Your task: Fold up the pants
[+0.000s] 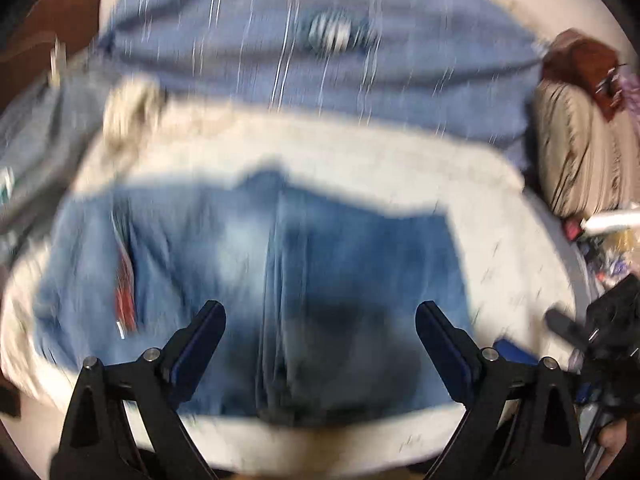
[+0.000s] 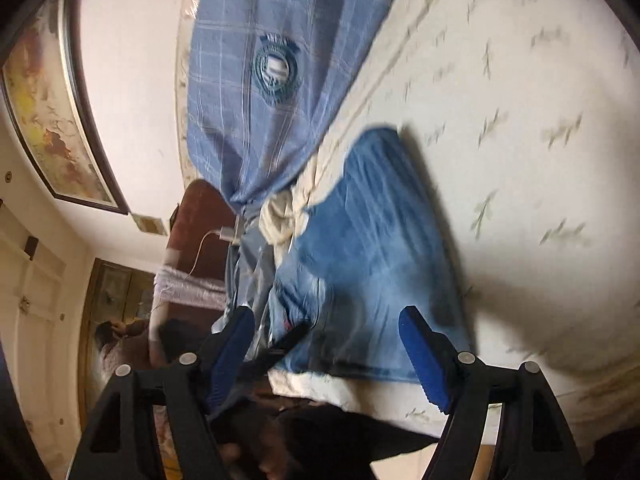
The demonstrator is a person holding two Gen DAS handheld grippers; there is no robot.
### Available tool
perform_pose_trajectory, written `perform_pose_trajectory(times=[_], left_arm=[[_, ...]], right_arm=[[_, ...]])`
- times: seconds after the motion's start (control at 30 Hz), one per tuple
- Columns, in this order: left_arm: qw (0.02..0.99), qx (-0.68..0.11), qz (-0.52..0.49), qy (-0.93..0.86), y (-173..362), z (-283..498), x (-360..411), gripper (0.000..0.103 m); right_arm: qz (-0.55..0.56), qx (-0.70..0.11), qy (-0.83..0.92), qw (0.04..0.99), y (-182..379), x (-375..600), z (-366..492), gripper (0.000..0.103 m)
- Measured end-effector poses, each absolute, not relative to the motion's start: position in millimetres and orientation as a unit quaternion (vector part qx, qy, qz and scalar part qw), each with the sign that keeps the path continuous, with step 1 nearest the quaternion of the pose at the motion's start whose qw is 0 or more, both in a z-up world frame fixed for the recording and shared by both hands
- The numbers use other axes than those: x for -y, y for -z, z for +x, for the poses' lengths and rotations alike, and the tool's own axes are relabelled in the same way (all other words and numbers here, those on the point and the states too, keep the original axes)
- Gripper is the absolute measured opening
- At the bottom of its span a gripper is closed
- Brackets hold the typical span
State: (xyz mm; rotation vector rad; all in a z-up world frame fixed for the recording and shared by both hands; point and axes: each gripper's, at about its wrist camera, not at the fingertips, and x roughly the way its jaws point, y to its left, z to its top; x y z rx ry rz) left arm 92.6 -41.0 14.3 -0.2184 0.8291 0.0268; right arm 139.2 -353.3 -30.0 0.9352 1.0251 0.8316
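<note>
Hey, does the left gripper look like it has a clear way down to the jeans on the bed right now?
Probably yes. The left gripper is open and hangs right over the jeans, which lie flat on the white bedspread. Nothing shows between its fingers and the denim, though the picture is blurred.

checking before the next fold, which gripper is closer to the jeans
Left, by a hedge. The left gripper hangs open right over the jeans; the right gripper is open above their near edge, half off the bed.

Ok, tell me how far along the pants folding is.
Done: the faded blue denim pants lie in a compact rectangle on the cream leaf-print bedspread. In hand: nothing; left gripper and right gripper are open above them. Left: possibly a final fold; blur hides detail.
</note>
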Motion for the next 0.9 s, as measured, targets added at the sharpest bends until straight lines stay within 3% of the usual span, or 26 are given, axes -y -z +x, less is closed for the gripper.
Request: perform_pose_trajectory(times=[0.2, 0.3, 0.33, 0.37, 0.53, 0.7, 0.8, 0.9], left_arm=[[0.917, -0.391, -0.077, -0.021, -8.9, 146.9, 43.5, 0.096], [0.861, -0.487, 0.035, -0.141, 49.2, 189.9, 43.8, 0.096], [0.846, -0.509, 0.046, -0.153, 64.5, 196.1, 40.0, 0.102], [0.866, -0.474, 0.038, -0.155, 65.5, 194.5, 34.6, 0.103], [0.866, -0.478, 0.052, -0.139, 47.5, 185.1, 38.1, 0.103], [0.901, -0.409, 0.049, -0.135, 20.3, 139.2, 31.4, 0.103], [0.866, -0.457, 0.117, -0.166, 53.1, 151.3, 32.0, 0.103], [0.866, -0.46, 0.11, -0.162, 62.5, 152.0, 31.6, 0.103]], right_arm=[[0.425, -0.453, -0.366, 0.693, 32.6, 365.7, 149.4, 0.078], [0.424, -0.463, -0.359, 0.691, 40.9, 362.9, 153.4, 0.078], [0.422, -0.464, -0.356, 0.692, 42.6, 363.8, 154.3, 0.078], [0.422, -0.464, -0.356, 0.692, 43.1, 363.5, 155.0, 0.078], [0.411, -0.468, -0.359, 0.695, 44.3, 357.4, 158.1, 0.078], [0.399, -0.452, -0.357, 0.713, 34.3, 359.3, 158.4, 0.078], [0.394, -0.459, -0.36, 0.711, 31.5, 356.8, 169.3, 0.078], [0.387, -0.465, -0.371, 0.704, 27.1, 340.9, 197.7, 0.077]])
